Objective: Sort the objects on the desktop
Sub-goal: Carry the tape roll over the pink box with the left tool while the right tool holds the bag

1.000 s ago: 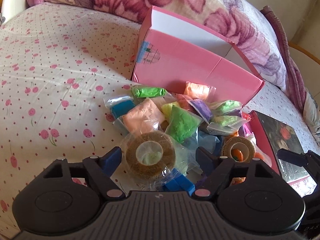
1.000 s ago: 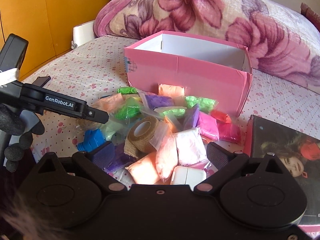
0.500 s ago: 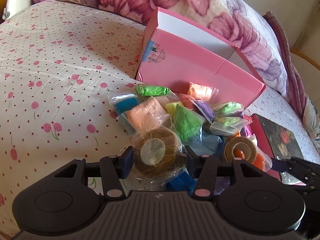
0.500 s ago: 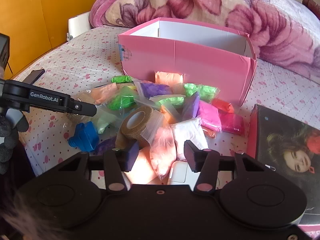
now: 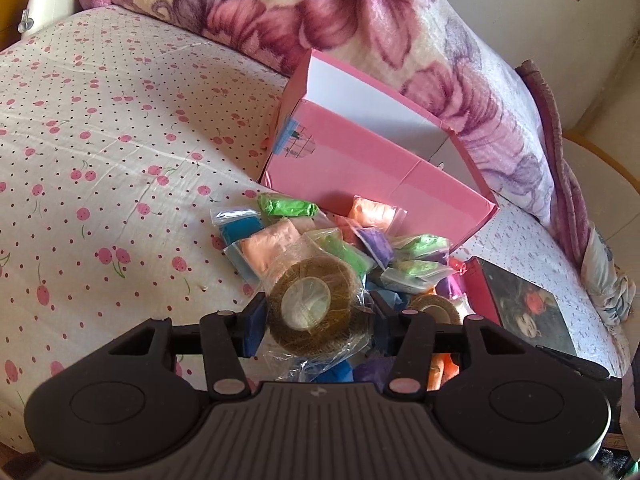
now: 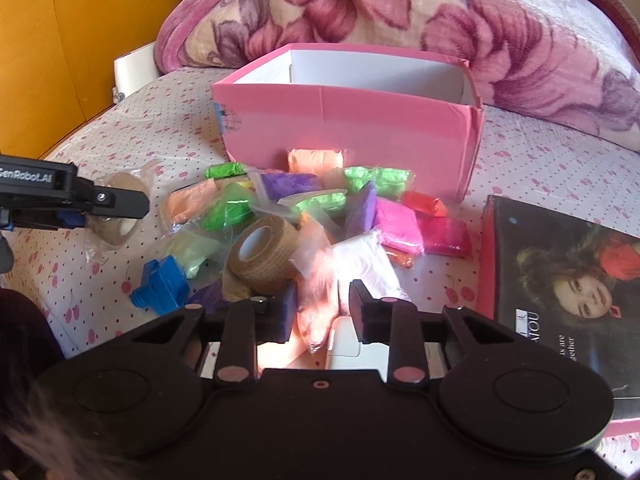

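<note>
between the blue pads of the left gripper (image 5: 316,320) sits a bagged brown roll (image 5: 318,314), clamped on both sides and lifted clear of the heap; in the right wrist view the same roll (image 6: 116,216) hangs in its crinkled plastic off the left gripper's tip (image 6: 86,210), above the dotted sheet (image 5: 100,160) and to the left of the pile.

right gripper (image 6: 320,312): jaws drawn in on a peach bag (image 6: 318,300), pads pressing its sides; the bag looks blurred. a white block (image 6: 346,342) lies just under it, close to the gripper body.

second brown roll (image 6: 264,258), unbagged, rests on the pile just left of the right gripper's near finger, hole facing up-left. a blue plastic piece (image 6: 160,284) lies on the sheet beside it, apart from the bags.

pile of small clay bags (image 6: 320,208) spreads from the grippers toward the box: green, purple, pink, orange, white, peach, light green. one peach bag leans against the box's front wall. a red packet (image 6: 424,204) lies at the pile's right edge.

pink box (image 6: 352,124) stands open-topped behind the pile, white inside, small sticker at its front left corner; nothing can be seen inside from these angles.

dark book (image 6: 560,276) with a woman's face on the cover lies flat to the right of the pile, pink edge toward the bags.

flowered blanket (image 6: 400,12) is bunched behind the box. orange panel (image 6: 60,40) at far left.
</note>
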`<state>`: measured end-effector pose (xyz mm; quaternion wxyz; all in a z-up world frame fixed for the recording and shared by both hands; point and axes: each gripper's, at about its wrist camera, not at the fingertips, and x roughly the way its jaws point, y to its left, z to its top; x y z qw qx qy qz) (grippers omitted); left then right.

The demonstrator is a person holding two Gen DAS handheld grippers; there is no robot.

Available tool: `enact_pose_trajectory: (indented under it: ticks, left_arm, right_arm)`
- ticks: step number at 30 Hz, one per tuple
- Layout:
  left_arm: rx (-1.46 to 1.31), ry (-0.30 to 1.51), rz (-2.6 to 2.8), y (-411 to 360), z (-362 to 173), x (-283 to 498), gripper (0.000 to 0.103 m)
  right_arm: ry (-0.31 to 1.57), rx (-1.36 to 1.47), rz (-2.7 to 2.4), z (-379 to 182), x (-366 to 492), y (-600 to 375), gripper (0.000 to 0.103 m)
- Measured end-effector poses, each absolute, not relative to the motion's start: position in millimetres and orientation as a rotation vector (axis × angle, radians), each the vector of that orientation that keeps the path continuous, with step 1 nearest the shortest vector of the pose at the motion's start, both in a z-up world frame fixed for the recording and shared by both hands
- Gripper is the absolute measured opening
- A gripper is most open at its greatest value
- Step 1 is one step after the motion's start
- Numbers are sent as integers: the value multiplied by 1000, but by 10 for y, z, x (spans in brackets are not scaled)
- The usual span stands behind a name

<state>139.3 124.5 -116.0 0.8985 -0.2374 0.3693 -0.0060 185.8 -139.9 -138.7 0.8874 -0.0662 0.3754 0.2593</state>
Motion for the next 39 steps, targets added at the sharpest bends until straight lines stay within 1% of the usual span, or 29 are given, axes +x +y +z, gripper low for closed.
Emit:
enact_pose_trajectory:
  ticks: [2,6,7,8,9,17,23,32,39]
  left_arm:
    - [-489,765,-18,1206,-1143,1379,51]
    - [-474,766,-30,1123,-1116,1359,51]
    - [-470,766,-32,1108,-1109,1354,51]
    - [-469,766,-33,1104,-1102,1351,51]
    - [-469,766,-34,1103,-1095,1349,51]
    - [-450,762,-30,1094,-1028,1369,51]
    - [-396,748,-41,1066,-869,1525,51]
    - [-295,700,-55,1022,-452,2122,51]
    - [-221,751,-39,933,-456,2796,51]
  right_arm:
    - [782,-132,530,-1391,1860,-1421,25]
    - [786,-102,518,-1408,1880,-1388,25]
    - [789,-82,522,-1416,1893,-1360,16]
    - [796,-60,533,-1422,1904,-1381,12]
    - [797,-46,543,-1418,1903,-1396,12]
    - [780,99,609,-1241,1935,-1672,11]
    - [768,198,635,-1297,1955,-1810,11]
    - [749,348,675,-1370,1973,-1992,11]
    - [738,447,693,-1409,1987,-2066,11]
